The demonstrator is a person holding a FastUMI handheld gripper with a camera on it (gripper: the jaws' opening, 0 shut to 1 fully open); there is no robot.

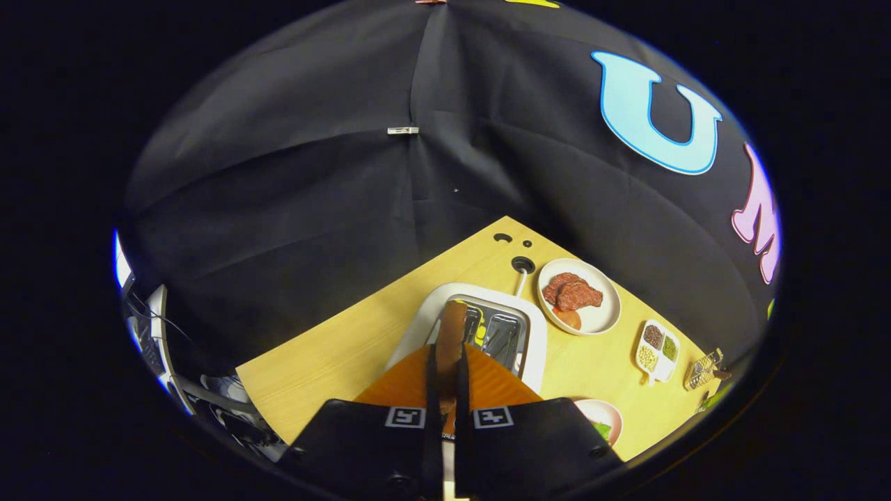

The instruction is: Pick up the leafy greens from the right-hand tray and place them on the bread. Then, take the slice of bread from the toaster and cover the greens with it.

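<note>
1. Hand-held gripper [446,376]: fingers drawn close together, both pressing the flat faces of a toast slice held edge-on between them. The narrow pinch suits a thin slice standing on edge, as it would sit in a toaster slot.

2. Toast [451,330]: brown slice, upright between the fingers, its top edge reaching over the toaster. It appears raised clear of the slots, though the fingers hide its lower part, so whether any of it is in a slot cannot be told.

3. Toaster [501,334]: white body with a metal top and two slots, just beyond the fingers. A white cord runs from it to a black grommet [523,264] in the counter [334,355] behind it, which accounts for its place near the back.

4. Orange board [487,383]: directly in front of the toaster, under the fingers. Use unclear.

5. Meat plate [579,296]: white, right of the toaster, carrying brown slices and a red piece.

6. Divided dish [658,350]: farther right of the toaster, three compartments of small grains or seeds.

7. Wire rack [704,369]: beyond the divided dish, at the counter's edge.

8. Greens plate [604,419]: right of the toaster and nearer than it, beside the gripper body; green leaf visible on it, partly hidden. Judged to be the sandwich base awaiting its cover; the bread beneath cannot be made out.
</note>
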